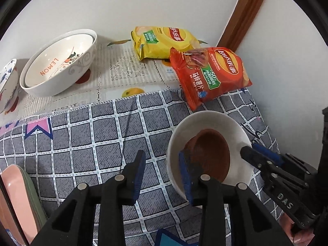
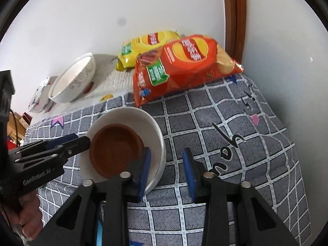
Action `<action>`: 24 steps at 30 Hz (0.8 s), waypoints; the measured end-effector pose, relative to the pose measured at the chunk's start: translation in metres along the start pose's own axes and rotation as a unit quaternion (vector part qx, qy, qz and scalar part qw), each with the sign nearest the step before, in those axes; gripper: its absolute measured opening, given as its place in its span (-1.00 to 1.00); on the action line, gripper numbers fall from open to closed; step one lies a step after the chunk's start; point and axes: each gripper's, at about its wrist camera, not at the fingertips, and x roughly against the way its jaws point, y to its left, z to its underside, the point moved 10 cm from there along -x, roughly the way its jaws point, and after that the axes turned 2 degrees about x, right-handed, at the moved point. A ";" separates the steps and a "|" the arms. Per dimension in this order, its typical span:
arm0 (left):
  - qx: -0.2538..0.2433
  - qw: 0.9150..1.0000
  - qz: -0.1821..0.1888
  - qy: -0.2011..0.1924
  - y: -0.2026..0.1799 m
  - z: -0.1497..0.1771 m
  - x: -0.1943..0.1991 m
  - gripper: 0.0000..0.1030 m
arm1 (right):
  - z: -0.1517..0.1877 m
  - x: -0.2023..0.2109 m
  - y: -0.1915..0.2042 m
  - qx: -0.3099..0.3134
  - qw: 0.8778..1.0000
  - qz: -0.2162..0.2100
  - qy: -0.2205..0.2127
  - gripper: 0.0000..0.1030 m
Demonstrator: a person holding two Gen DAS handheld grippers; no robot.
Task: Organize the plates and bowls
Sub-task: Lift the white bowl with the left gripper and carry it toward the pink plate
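A white bowl (image 1: 207, 123) (image 2: 143, 119) sits on the grey checked cloth with a small brown dish (image 1: 211, 155) (image 2: 116, 149) lying tilted inside it. My left gripper (image 1: 163, 176) is open; its right finger is over the bowl's near rim, its left finger outside over the cloth. My right gripper (image 2: 167, 174) is open and straddles the bowl's right rim, its left finger inside. Each gripper shows in the other's view, reaching to the bowl (image 1: 264, 157) (image 2: 67, 143). A large "LEMON" bowl stack (image 1: 59, 63) (image 2: 73, 80) stands at the far left.
A blue-patterned bowl (image 1: 8, 82) (image 2: 39, 98) stands left of the LEMON stack. Yellow (image 1: 162, 41) (image 2: 143, 47) and red (image 1: 211, 73) (image 2: 180, 65) crisp bags lie at the back by the wall. Pink and green plates (image 1: 18, 196) sit at the near left.
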 end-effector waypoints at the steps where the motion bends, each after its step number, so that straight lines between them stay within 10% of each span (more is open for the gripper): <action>1: -0.001 1.000 -0.004 0.002 0.000 0.001 -0.002 -0.39 | 0.001 -0.004 0.000 -0.004 1.000 0.001 0.009 -0.53; 24: -0.004 0.999 -0.031 0.019 0.007 0.007 -0.025 -0.38 | -0.004 -0.033 0.001 0.026 0.998 0.030 0.048 -0.54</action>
